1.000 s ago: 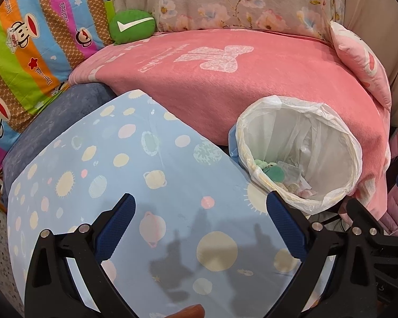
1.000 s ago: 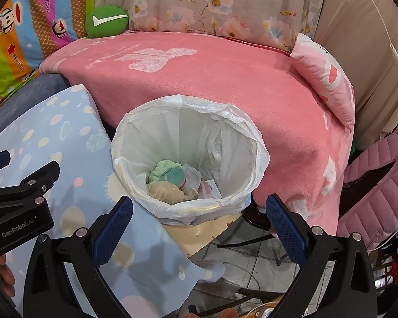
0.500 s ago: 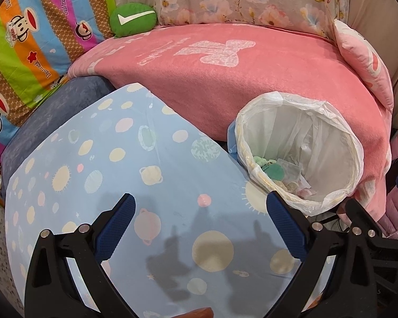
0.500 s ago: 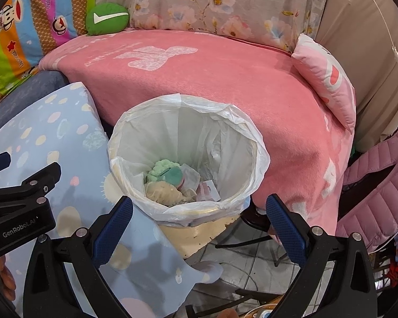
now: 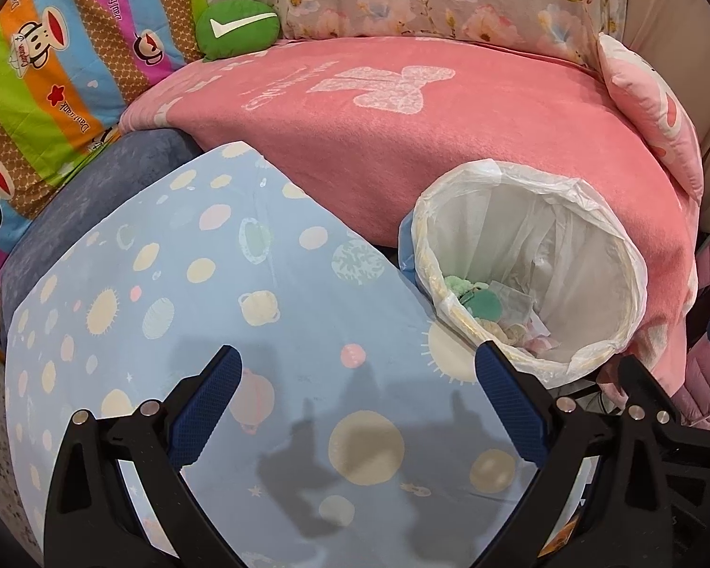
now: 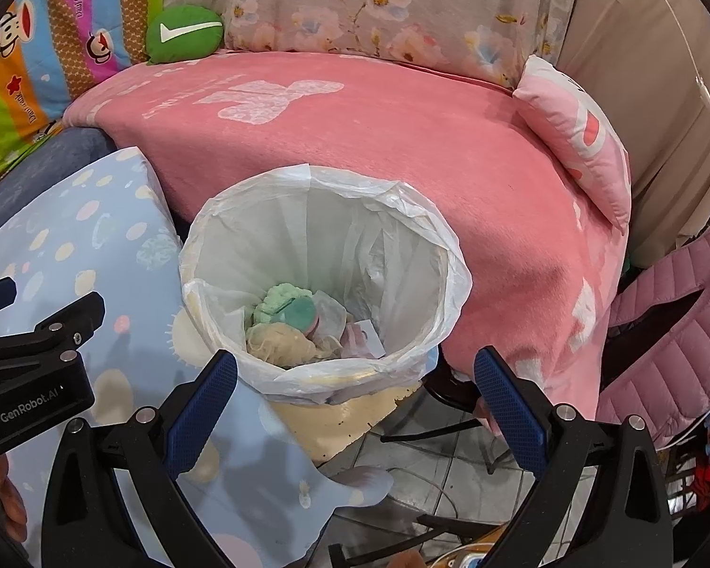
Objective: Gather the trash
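A bin lined with a white bag (image 6: 402, 217) stands between a light blue planet-print surface (image 5: 222, 284) and a pink-blanketed sofa. Trash (image 6: 298, 322) lies at its bottom: green, beige and pink crumpled pieces. The bin also shows in the left wrist view (image 5: 591, 217), with its trash (image 5: 487, 305). My left gripper (image 5: 357, 383) is open and empty above the blue surface, left of the bin. My right gripper (image 6: 355, 386) is open and empty above the bin's near rim. The left gripper's body shows at the left edge of the right wrist view.
A pink blanket (image 6: 402, 132) covers the sofa behind the bin. A green cushion (image 5: 236, 26) and a pink pillow (image 6: 577, 142) lie on it. A pink quilted jacket (image 6: 662, 341) is at right. Cables lie on the tiled floor (image 6: 449, 487).
Both views have shifted slightly; the scene sits a little lower in frame. Both grippers stay open and empty.
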{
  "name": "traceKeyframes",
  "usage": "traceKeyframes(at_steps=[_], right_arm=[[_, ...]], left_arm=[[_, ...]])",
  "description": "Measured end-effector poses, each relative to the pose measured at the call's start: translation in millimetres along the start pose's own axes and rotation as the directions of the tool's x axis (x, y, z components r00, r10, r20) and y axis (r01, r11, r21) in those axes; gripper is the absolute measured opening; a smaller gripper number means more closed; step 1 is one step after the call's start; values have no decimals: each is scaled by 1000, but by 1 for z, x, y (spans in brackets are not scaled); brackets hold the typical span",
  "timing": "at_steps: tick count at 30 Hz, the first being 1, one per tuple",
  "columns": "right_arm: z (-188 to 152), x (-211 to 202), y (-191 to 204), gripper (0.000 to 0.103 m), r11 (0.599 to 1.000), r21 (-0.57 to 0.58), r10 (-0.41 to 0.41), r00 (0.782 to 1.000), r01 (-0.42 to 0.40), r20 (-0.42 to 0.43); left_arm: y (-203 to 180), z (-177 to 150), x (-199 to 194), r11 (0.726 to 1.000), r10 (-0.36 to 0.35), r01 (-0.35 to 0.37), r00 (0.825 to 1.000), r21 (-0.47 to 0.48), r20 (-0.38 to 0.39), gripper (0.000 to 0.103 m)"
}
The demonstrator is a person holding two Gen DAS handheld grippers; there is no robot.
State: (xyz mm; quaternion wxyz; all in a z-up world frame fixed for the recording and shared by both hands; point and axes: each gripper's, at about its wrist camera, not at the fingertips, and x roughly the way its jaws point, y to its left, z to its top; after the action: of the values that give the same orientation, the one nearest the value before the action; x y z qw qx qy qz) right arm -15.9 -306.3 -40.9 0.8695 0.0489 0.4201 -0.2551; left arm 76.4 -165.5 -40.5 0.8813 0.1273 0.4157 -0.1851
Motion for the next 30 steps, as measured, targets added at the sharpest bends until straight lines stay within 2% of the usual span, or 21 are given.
traceKeyframes(at_steps=[30], right_arm=[[2,0,-7,96,1000,9,-3,1000,3,5]], left_arm=[[-7,1,-3,999,1,-1,1000,33,19,95]])
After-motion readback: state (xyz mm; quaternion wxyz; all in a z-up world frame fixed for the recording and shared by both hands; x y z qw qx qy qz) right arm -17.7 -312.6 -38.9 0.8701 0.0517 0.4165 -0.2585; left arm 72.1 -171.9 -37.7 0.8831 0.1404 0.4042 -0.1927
